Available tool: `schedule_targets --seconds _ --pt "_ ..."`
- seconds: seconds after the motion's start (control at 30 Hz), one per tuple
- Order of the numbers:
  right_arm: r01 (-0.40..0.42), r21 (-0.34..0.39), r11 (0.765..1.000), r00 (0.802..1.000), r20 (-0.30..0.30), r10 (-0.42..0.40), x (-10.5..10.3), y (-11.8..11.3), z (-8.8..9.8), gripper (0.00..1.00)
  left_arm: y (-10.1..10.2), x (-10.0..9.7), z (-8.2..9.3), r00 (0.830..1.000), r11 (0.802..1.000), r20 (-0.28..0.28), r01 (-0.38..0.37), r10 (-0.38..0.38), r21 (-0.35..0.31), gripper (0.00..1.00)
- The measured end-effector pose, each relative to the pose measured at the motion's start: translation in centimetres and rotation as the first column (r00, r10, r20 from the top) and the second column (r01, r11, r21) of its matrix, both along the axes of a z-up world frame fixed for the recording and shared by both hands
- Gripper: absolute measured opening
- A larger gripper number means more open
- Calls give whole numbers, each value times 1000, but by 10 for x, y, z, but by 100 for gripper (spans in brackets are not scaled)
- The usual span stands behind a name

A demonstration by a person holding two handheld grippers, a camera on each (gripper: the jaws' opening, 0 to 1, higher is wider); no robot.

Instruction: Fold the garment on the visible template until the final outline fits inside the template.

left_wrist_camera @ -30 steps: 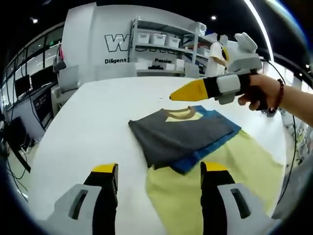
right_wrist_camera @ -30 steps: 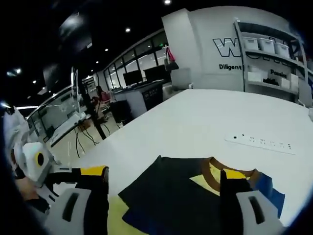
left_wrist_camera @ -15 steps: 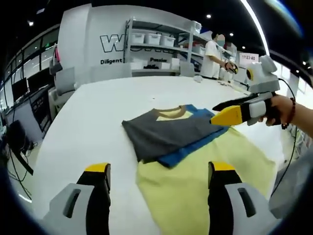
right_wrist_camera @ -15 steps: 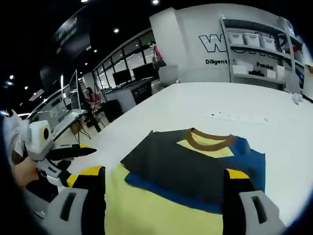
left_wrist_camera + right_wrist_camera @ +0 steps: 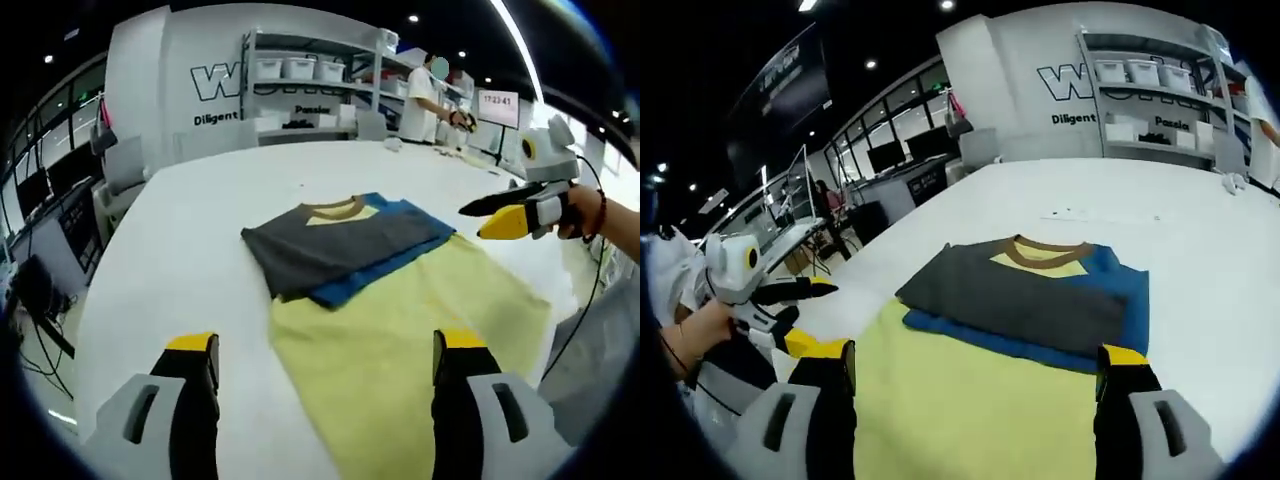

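Nearest to you, your left gripper (image 5: pixel 325 360) had its jaws spread wide and held nothing, hovering above the white table (image 5: pixel 170 250) at the near edge of the garment. Your right gripper (image 5: pixel 975 375) was likewise spread and empty over the same near edge; seen from the left gripper view it hung off to the side of the cloth, clear of it, and from that angle I could not tell its jaws apart. Just beyond both grippers lay the yellow lower part of the T-shirt (image 5: pixel 400 330), flat and fully unfolded, reaching toward you. Past it, the upper part looked folded already: a dark grey panel (image 5: pixel 1010 295) lay across the chest, with a blue layer (image 5: pixel 1120 290) showing at its edges and the brown collar (image 5: pixel 1045 250) at the far end. I judged the side folds done and the bottom fold left, since the yellow length appeared too long for a compact outline. I could not make out any template marking on the table, so fit could not be confirmed. Farther off lay a white power strip (image 5: pixel 1100 215), then shelving with bins (image 5: pixel 300 85).
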State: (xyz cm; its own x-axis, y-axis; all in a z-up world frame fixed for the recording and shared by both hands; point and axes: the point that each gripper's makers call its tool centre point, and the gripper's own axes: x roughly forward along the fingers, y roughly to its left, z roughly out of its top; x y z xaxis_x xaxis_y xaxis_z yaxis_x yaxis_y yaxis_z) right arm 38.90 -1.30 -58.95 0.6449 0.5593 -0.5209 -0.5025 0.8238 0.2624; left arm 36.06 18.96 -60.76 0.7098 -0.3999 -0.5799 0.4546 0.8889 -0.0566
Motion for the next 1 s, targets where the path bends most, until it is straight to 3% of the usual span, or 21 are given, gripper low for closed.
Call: schedule_targets --seconds 0.13,0.27,0.37,0.53,0.67,0.73,0.87,1.0 --pt "-29 -24 999 1000 -9 29 -19 -8 -3 99 1 -11 -3 1000 1000 -20 5 -5 4 84" --pt "-81 -113 990 997 -21 79 -43 -21 -14 99 2 -27 -8 998 1000 -54 10 -11 -5 83" --pt "-88 -138 986 996 -30 85 -57 -30 -19 97 4 -35 -10 998 1000 -69 10 -10 -2 82" --pt "-66 -128 990 996 -63 59 -77 -44 -26 95 12 -54 -21 990 1000 -144 -7 10 16 80" --pt "-58 -143 988 993 -114 41 -94 -57 -38 90 15 -63 -26 988 999 -157 -3 9 35 77" --pt "-54 -149 987 990 -137 34 -100 -61 -42 89 15 -72 -31 981 999 -192 1 6 35 76" --pt "-40 -175 984 985 -172 9 -114 -71 -50 85 14 -79 -38 972 999 -231 -22 33 50 72" --pt "-31 -222 975 980 -201 -15 -126 -82 -60 83 10 -89 -43 966 997 -258 14 6 76 69"
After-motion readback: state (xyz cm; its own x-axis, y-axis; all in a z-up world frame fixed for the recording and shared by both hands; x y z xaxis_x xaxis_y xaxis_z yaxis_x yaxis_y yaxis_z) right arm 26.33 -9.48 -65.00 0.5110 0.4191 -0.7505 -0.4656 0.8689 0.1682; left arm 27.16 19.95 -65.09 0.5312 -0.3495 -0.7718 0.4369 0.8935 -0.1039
